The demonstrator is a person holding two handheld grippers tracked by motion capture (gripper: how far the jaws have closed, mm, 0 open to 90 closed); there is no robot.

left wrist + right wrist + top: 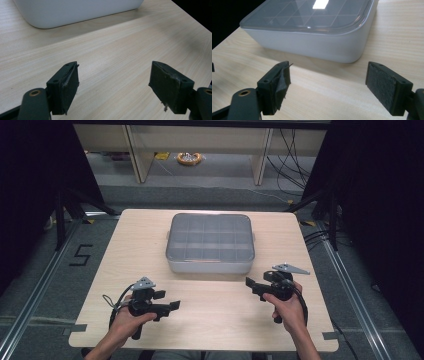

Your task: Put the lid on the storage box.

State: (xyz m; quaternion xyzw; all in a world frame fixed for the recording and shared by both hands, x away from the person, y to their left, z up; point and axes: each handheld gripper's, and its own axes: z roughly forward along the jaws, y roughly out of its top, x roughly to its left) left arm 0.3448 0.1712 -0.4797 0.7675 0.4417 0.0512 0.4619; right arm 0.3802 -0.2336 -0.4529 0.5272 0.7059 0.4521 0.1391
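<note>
On the pale wooden table (210,320), a white box (210,245) with a clear lid over its compartments sits at the middle, toward the far edge. Nearer the person, the left gripper (172,306) and right gripper (248,282) hover apart from it, jaws spread wide, holding nothing.

a lidded box (210,244) sits on the table (125,260), toward its far middle. the left gripper (170,306) is over the near left of the table and the right gripper (251,285) over the near right, both nearer the person than the box and apart from it.
</note>
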